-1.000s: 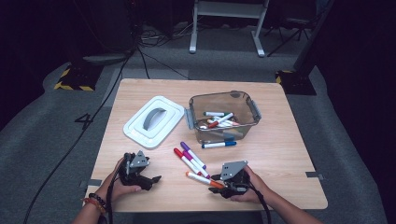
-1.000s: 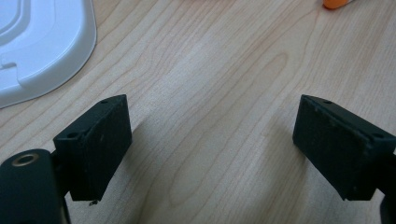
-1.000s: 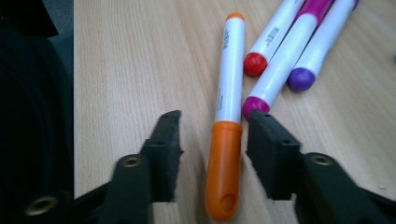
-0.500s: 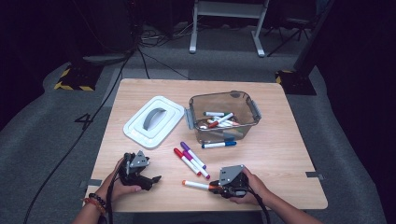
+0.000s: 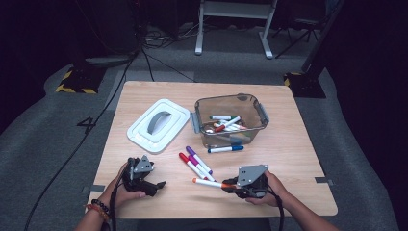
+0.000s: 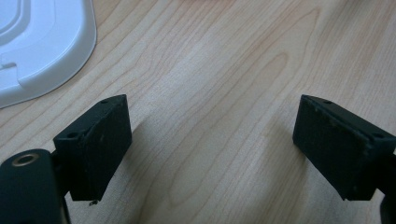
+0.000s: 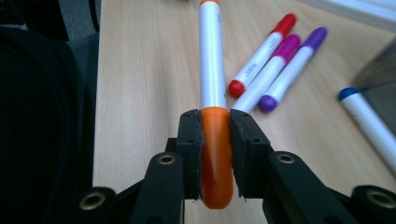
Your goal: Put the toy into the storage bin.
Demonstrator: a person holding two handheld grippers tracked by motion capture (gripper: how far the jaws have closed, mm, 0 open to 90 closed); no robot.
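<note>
Orange marker (image 7: 213,116) now off table, right gripper (image 7: 215,154) clamped on its cap after closing; left gripper (image 6: 212,144) wide, empty; carry marker level to bin (image 5: 230,121), clear rim before release

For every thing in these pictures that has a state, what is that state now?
Right gripper: shut on the orange marker.
Left gripper: open, holding nothing.
Clear bin: open, markers inside.
White lid: off, flat on the table.
Red, pink and purple markers: capped, lying loose.
Blue marker: capped, beside the bin.
</note>
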